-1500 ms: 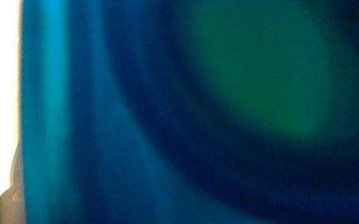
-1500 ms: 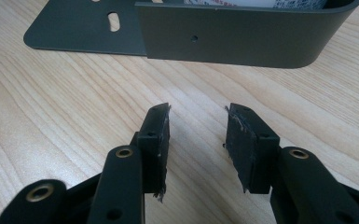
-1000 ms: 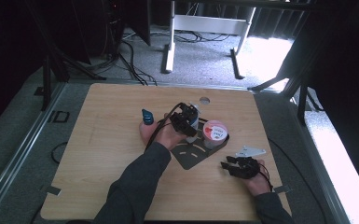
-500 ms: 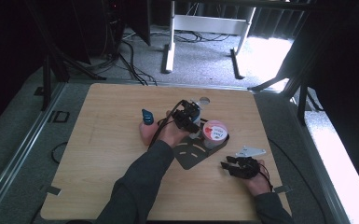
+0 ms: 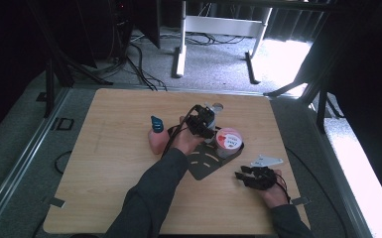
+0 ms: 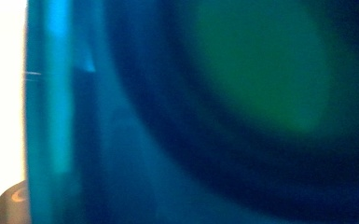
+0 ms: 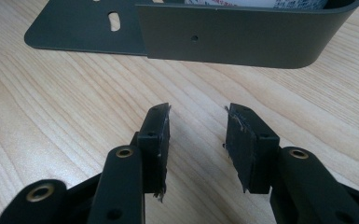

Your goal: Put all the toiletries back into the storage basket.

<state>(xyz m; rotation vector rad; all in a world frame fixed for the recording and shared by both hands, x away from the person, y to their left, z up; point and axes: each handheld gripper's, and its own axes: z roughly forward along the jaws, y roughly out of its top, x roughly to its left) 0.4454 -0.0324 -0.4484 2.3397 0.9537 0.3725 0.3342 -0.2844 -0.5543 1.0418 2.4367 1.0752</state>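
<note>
My left gripper (image 5: pixel 202 124) sits at mid-table, closed around a pale translucent bottle (image 5: pixel 211 113) with a light cap. In the left gripper view the bottle (image 6: pixel 214 116) is a blue-green blur pressed up against the lens, hiding the jaws. Just right of it a red-and-white tub (image 5: pixel 228 141) stands inside a black metal bracket (image 5: pixel 206 164). My right gripper (image 5: pixel 245 177) rests low near the front right of the table. Its pads (image 7: pixel 157 135) stand apart over bare wood with nothing between them, facing the bracket's curved wall (image 7: pixel 233 44).
A pink object with a teal top (image 5: pixel 156 135) stands just left of the left hand. The wooden table (image 5: pixel 109 163) has bare room on its left half. Desk legs and cables lie on the floor beyond the far edge.
The left hand with the bottle has shifted only slightly. The right gripper has stayed where it was.
</note>
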